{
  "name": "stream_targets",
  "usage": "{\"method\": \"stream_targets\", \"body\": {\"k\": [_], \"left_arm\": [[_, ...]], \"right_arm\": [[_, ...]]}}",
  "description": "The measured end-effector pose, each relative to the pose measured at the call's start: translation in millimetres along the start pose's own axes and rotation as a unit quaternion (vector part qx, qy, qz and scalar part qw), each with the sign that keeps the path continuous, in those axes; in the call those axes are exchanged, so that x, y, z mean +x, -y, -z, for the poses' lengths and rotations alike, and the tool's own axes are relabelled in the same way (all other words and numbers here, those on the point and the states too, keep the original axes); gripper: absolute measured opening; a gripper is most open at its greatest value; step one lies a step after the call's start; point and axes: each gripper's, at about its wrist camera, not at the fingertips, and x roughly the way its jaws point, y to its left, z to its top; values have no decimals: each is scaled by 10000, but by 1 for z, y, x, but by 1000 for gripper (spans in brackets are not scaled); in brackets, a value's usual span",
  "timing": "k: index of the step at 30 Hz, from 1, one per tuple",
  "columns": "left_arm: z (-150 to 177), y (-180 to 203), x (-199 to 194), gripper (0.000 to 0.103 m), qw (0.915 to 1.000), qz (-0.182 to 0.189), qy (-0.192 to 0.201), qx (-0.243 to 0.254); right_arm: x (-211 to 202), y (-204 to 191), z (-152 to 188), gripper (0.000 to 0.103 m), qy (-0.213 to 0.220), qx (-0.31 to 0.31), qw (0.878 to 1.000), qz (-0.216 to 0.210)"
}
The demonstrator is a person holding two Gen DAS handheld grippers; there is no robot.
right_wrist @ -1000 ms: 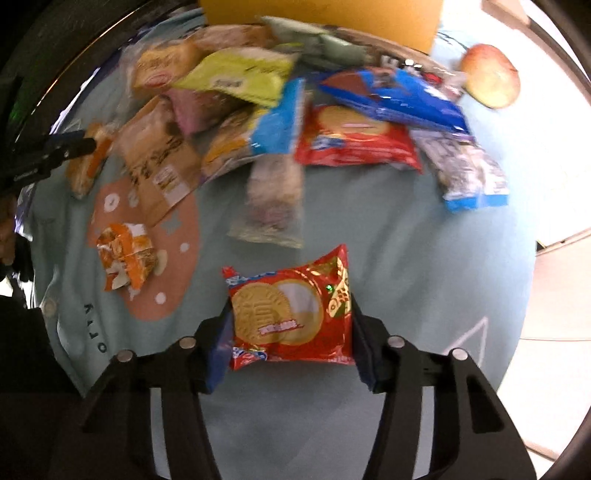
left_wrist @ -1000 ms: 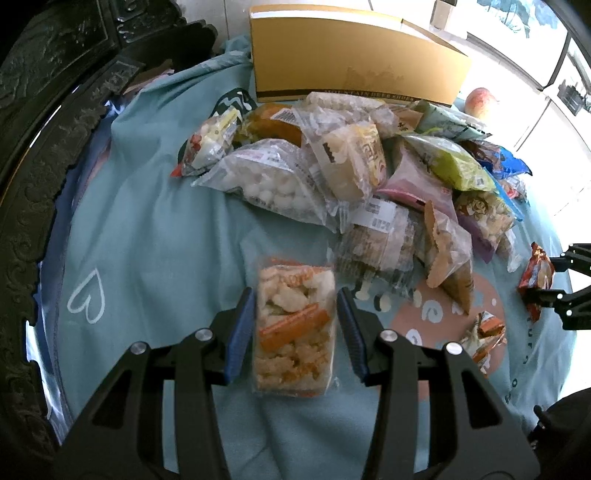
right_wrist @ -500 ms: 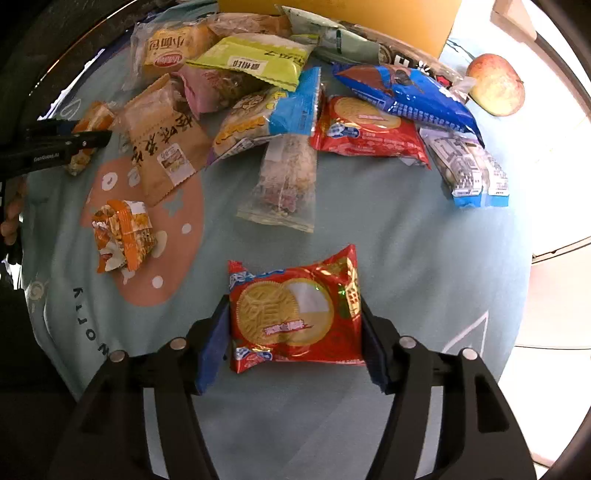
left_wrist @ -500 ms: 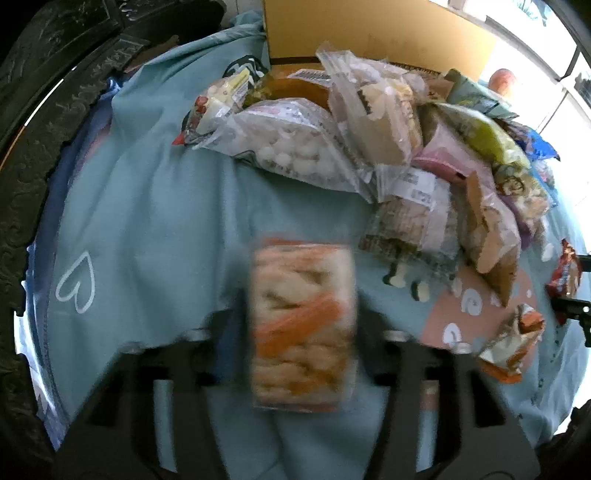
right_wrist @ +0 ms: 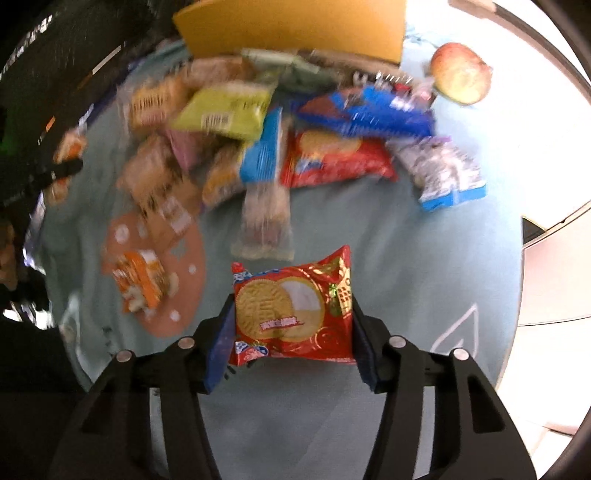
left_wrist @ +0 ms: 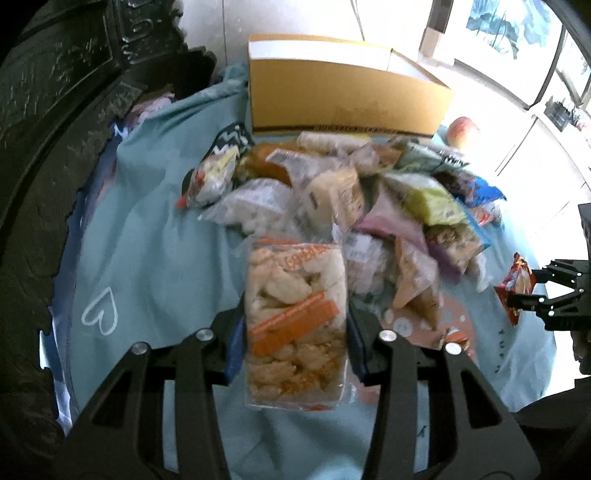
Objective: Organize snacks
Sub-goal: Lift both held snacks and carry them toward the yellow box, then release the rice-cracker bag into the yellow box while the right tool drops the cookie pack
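Observation:
A clear bag of pale puffed snacks with an orange label (left_wrist: 295,314) hangs lifted above the teal cloth, and my left gripper (left_wrist: 293,334) is shut on its sides. A red biscuit packet (right_wrist: 291,306) sits between the blue pads of my right gripper (right_wrist: 291,321), held off the cloth while the jaws are closing on it. In the left wrist view, the right gripper (left_wrist: 535,291) shows at the far right with that red packet (left_wrist: 517,284). A heap of snack packets (left_wrist: 332,192) lies ahead of both grippers, blurred in the right wrist view.
A brown cardboard box (left_wrist: 343,88) stands behind the heap, also at the top of the right wrist view (right_wrist: 291,26). An apple (right_wrist: 461,72) lies beside it on the right. Dark carved wood (left_wrist: 55,110) borders the left side. A small orange packet (right_wrist: 140,280) lies apart.
Both grippers have risen with their packets, so the heap and box look farther off. The right gripper's jaws widened slightly, then drew in on the red packet.

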Motion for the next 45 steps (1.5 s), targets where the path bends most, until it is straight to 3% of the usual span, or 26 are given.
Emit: {"method": "stream_targets", "body": {"k": [6, 20, 26, 30, 34, 35, 36, 37, 38, 40, 45], "left_arm": [[-21, 13, -9, 45, 9997, 85, 236, 69], [-46, 16, -10, 46, 9992, 111, 373, -20], [-111, 27, -14, 46, 9962, 66, 850, -178], [-183, 28, -9, 46, 9912, 93, 1213, -525], [-258, 33, 4, 46, 9894, -23, 1404, -364], [-279, 33, 14, 48, 9909, -64, 1312, -303], [-291, 31, 22, 55, 9920, -88, 1221, -302], [-303, 30, 32, 83, 9938, -161, 1068, -282], [-307, 29, 37, 94, 9943, -264, 998, -262], [-312, 25, 39, 94, 9931, -527, 1022, -234], [-290, 6, 24, 96, 9914, -432, 1132, -496]], "right_arm": [[-32, 8, -25, 55, 427, 355, 9981, -270], [-75, -9, -65, 54, 1173, 153, 9921, -417], [-104, -9, -144, 54, 1738, -74, 9842, -334], [-113, -5, -210, 54, 2054, 2, 9785, -212], [-112, -2, -281, 56, 2238, 176, 9745, -57], [-109, 0, -293, 56, 2224, 230, 9747, -85], [-104, 3, -305, 69, 2163, 299, 9758, -94], [-97, 5, -318, 82, 2083, 340, 9774, 114], [-96, 5, -322, 85, 2069, 317, 9775, 263], [-95, 5, -322, 89, 2080, 266, 9767, 447], [-95, 17, -288, 89, 2009, 425, 9785, 211]]}}
